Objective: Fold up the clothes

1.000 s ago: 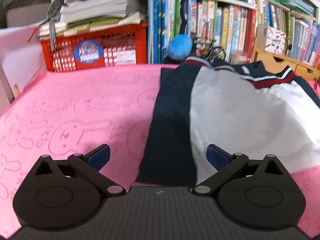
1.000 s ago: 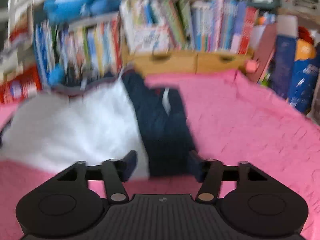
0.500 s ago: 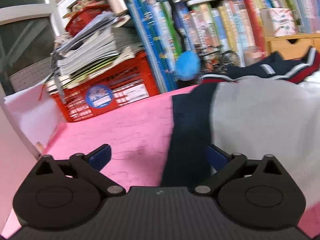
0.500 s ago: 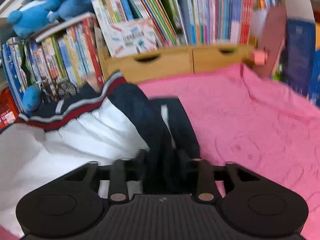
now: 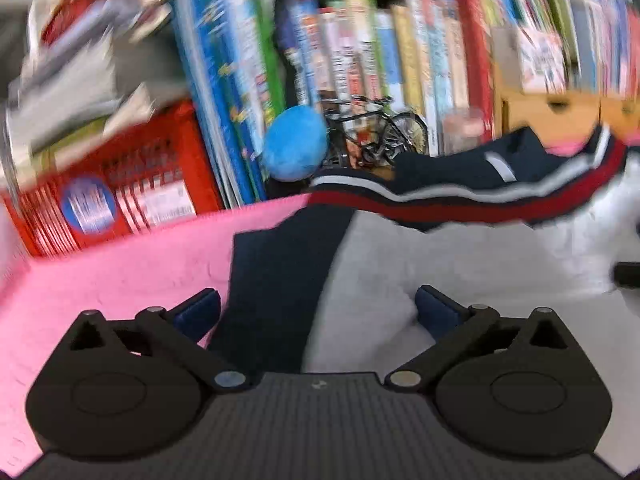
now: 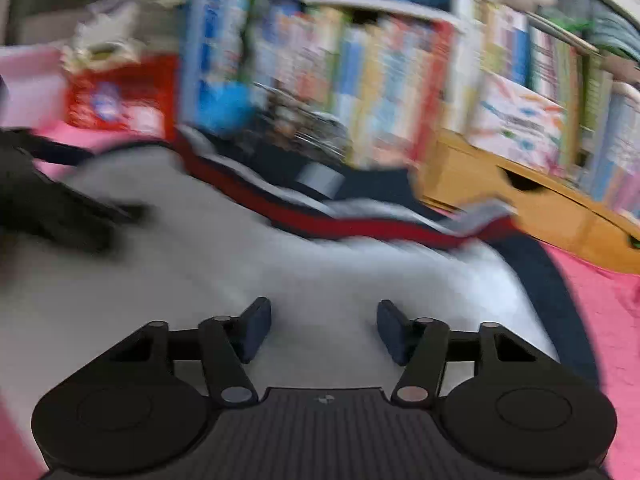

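On the pink quilted blanket (image 5: 120,276), white-and-navy jersey with red stripe (image 5: 460,264) lies flat. Left gripper (image 5: 318,312) spread wide; right gripper (image 6: 324,330) opening, nothing pinched. Risk: slack folded sleeve may flop back.

Open pink blanket (image 5: 120,280) left of the jacket (image 5: 400,264), and right of it. Far edge blocked: red crate (image 5: 112,192), books (image 5: 360,60), toy bicycle (image 5: 376,132), wooden drawers (image 6: 520,200).
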A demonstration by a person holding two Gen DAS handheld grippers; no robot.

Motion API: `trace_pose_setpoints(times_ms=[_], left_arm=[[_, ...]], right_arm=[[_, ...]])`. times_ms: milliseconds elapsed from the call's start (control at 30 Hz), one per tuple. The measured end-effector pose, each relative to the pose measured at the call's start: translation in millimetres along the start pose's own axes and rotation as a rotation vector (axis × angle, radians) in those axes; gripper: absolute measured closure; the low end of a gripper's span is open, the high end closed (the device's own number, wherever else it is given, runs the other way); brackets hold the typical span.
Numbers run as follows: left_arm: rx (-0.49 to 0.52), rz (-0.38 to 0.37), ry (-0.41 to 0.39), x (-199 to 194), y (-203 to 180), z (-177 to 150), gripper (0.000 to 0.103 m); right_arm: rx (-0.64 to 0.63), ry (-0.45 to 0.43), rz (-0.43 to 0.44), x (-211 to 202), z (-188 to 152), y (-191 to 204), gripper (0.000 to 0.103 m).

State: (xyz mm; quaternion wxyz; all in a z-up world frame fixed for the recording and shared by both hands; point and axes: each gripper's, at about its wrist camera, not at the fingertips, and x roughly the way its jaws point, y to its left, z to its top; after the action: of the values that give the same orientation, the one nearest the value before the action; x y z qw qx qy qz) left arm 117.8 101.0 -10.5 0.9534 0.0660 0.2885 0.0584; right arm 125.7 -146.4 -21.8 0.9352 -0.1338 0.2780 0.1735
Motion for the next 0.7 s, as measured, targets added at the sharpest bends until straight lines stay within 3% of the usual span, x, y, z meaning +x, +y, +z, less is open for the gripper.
trace_pose_setpoints(times_ms=[33, 100, 133, 200, 233, 267, 300, 400, 500, 600, 700], left_arm=[[0.018, -0.003, -0.007, 0, 4, -2, 0.000], [0.076, 0.037, -0.023, -5, 5, -3, 0.000], [0.110, 0.078, -0.035, -8, 4, -3, 0.000], [0.150, 0.143, -0.059, -22, 3, -3, 0.000], [0.138, 0.149, -0.073, -29, 6, 1, 0.000], [0.110, 0.146, -0.095, -37, 9, 6, 0.000], [0.074, 0.131, -0.119, -45, 10, 11, 0.000], [0.023, 0.025, -0.184, -56, -4, 29, 0.000], [0.100, 0.040, -0.178, -39, -37, 36, 0.000], [0.165, 0.139, -0.107, 0, -47, 30, 0.000], [0.041, 0.098, -0.014, 29, -18, 30, 0.000]], right_arm=[[0.056, 0.005, -0.039, -1, -6, -22, 0.045], [0.124, 0.004, -0.118, -3, -18, -62, 0.071], [0.131, 0.009, -0.144, -7, -21, -72, 0.071], [0.145, 0.027, -0.251, -16, -22, -84, 0.057], [0.166, 0.027, -0.307, -22, -20, -88, 0.038], [0.191, 0.012, -0.345, -29, -20, -93, 0.035], [0.215, -0.025, -0.336, -37, -18, -96, 0.036], [0.279, -0.120, -0.143, -43, -4, -83, 0.036], [0.252, -0.099, -0.010, -19, 15, -47, 0.038], [0.206, -0.059, -0.035, 13, 29, -26, 0.038], [0.288, -0.024, -0.102, 43, 22, -50, 0.035]])
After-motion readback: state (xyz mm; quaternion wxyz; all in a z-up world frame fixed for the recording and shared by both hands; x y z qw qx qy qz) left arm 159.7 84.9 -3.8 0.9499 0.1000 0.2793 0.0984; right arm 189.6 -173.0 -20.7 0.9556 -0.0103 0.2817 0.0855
